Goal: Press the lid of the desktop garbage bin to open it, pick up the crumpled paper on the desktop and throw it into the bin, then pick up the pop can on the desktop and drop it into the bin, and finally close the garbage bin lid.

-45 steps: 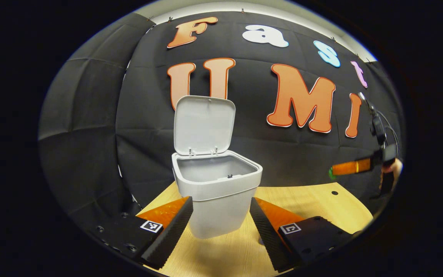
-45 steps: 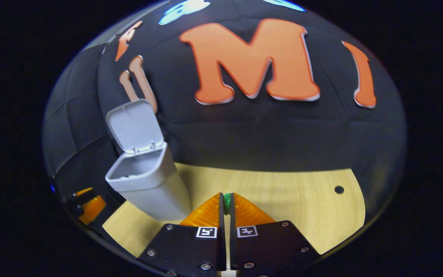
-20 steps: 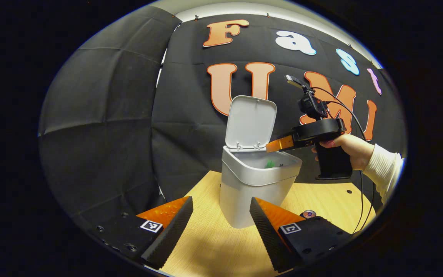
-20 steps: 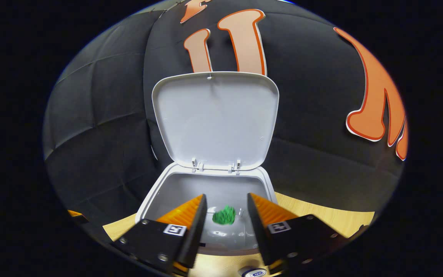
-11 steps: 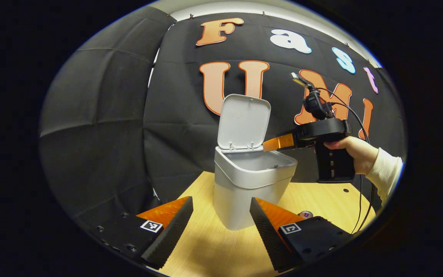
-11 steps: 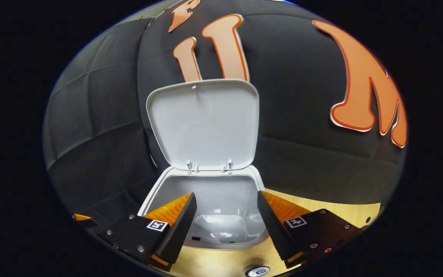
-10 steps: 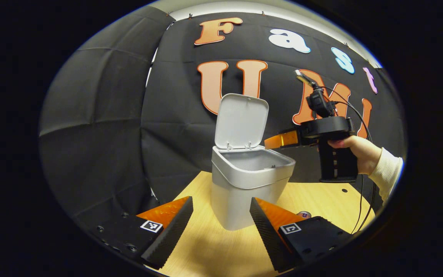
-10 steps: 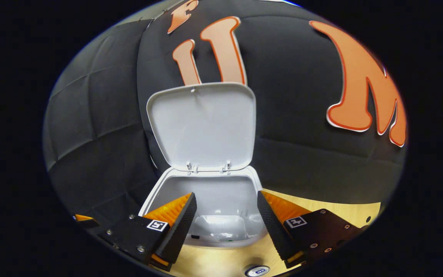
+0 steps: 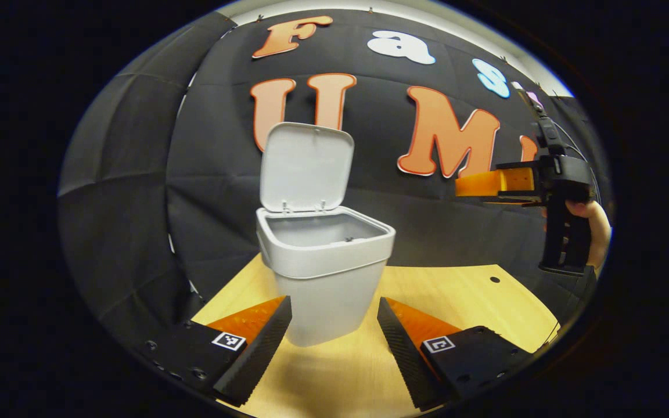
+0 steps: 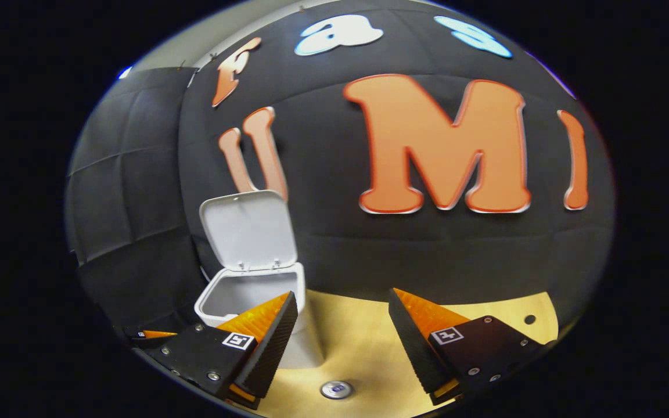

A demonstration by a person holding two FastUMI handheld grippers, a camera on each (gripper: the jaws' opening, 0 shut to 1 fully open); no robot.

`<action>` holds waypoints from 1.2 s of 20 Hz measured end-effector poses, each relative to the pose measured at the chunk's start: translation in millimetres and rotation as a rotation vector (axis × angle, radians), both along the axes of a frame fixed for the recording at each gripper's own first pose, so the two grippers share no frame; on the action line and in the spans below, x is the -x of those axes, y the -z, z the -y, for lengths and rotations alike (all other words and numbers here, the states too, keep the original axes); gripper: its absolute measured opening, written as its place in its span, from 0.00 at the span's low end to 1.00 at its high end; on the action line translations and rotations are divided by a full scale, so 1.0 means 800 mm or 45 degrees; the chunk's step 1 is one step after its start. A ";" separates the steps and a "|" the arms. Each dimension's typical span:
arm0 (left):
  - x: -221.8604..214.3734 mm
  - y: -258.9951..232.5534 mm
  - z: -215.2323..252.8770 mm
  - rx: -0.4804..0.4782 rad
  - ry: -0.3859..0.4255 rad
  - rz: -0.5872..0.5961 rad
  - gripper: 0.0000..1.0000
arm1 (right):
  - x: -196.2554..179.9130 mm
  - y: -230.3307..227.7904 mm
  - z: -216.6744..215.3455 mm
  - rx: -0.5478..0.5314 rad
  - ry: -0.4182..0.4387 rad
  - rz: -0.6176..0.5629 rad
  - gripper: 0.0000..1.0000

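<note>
- Nearest in the right gripper view, right gripper (image 10: pixel 343 325) empty, fingers spread wide, hanging over the desk (image 10: pixel 363 348).
- Directly below that gap, top of the can (image 10: pixel 336 389) showing as a small round metal disc, standing on the desk just beside the bin (image 10: pixel 236 296).
- Likely light, thin-walled and slick; best taken across the side wall at mid-height, squeezed gently to avoid denting or slipping.
- In the left gripper view, left gripper (image 9: pixel 334 325) likewise parted, grasping nothing, low over the desk with the bin between and beyond the fingers.
- Lid (image 9: pixel 305 167) upright on its rear hinge, mouth clear for a drop.
- Paper not made out in the bin from these angles.
- Farther right, a hand (image 9: pixel 593 223) carrying the right gripper well apart from the bin.
</note>
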State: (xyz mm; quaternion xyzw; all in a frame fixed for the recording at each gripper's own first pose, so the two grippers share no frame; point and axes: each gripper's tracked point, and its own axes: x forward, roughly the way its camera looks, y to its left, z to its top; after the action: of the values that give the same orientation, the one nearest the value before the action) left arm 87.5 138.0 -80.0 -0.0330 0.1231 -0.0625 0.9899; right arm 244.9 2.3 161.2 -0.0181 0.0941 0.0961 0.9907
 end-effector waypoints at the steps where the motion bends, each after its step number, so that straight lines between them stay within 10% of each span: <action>1: -0.001 0.008 0.017 -0.004 0.027 -0.011 0.94 | 0.011 0.002 0.033 0.015 0.063 0.017 0.94; 11: -0.012 0.086 0.155 -0.030 0.239 -0.178 0.94 | 0.105 0.051 0.240 0.027 0.391 -0.035 0.94; 24: -0.053 0.219 0.217 -0.118 0.277 -0.526 0.97 | 0.129 0.070 0.321 0.048 0.496 -0.064 0.94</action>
State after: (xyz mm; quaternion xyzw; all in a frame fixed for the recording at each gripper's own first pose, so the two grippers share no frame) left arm 129.6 -35.9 -255.3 0.0140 0.3288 -0.1548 0.9315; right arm 142.0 -254.4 105.6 -0.0155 0.1223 -0.0988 0.9875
